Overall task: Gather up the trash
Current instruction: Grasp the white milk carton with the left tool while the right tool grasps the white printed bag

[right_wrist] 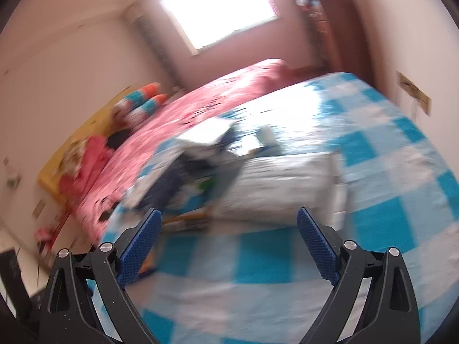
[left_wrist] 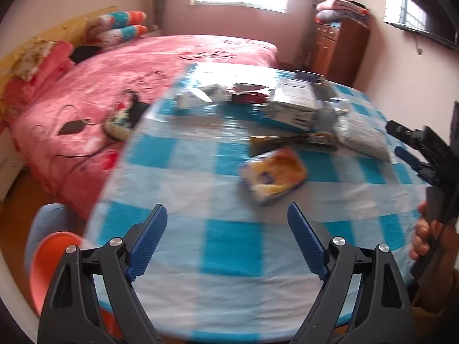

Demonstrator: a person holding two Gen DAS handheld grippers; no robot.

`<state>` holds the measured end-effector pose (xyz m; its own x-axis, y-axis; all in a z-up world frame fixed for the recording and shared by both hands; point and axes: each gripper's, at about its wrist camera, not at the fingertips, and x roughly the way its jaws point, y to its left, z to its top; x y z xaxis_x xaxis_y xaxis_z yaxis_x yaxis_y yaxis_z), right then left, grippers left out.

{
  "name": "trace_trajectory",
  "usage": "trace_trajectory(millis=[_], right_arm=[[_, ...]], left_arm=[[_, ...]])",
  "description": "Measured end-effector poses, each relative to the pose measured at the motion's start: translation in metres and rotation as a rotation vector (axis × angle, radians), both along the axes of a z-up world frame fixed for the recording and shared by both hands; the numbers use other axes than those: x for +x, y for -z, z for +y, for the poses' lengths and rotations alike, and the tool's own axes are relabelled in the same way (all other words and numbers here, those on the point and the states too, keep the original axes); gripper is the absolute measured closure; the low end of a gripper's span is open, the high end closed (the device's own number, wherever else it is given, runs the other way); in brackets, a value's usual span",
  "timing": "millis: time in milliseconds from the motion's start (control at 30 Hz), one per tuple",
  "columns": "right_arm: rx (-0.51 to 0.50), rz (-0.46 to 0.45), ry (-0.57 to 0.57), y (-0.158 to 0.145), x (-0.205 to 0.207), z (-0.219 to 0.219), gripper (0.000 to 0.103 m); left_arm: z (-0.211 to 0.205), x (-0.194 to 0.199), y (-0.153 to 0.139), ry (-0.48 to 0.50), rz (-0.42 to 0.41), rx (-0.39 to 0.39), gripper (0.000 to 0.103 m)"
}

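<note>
On the left wrist view, my left gripper hangs over the near edge of the round table in its blue-and-white checked cloth, fingers spread wide with nothing between them. Ahead of them lies the crumpled yellow-and-orange plastic snack wrapper, alone on the cloth, with a heap of boxes and papers farther back and a pale grey plastic pouch to its right. I'd judge that wrapper light, soft and slippery; pinching a raised crumpled edge looks best. On the right wrist view, badly blurred, my right gripper is also wide open and empty, facing that whitish pouch and the clutter beside it.
</note>
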<state>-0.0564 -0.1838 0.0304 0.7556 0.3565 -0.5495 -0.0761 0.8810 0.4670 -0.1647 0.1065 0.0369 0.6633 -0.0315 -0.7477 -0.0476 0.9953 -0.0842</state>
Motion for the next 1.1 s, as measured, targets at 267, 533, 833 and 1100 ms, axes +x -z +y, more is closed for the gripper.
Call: trace_trajectory(millis=[267, 533, 833, 1100], right_arm=[[0.018, 0.102, 0.087, 0.019, 0.027, -0.041, 0.009], [0.053, 0.158, -0.044, 0.031, 0.043, -0.029, 0.009], [0.075, 0.149, -0.204, 0.026, 0.037, 0.002, 0.009], [0.055, 0.133, -0.371, 0.012, 0.023, 0.031, 0.009]], left_arm=[[-0.031, 0.029, 0.017, 0.088, 0.078, -0.185, 0.017], [-0.04, 0.053, 0.029, 0.073, 0.096, -0.249, 0.017], [-0.045, 0.083, 0.035, 0.098, 0.066, -0.24, 0.017], [-0.049, 0.086, 0.024, 0.131, 0.039, -0.166, 0.017]])
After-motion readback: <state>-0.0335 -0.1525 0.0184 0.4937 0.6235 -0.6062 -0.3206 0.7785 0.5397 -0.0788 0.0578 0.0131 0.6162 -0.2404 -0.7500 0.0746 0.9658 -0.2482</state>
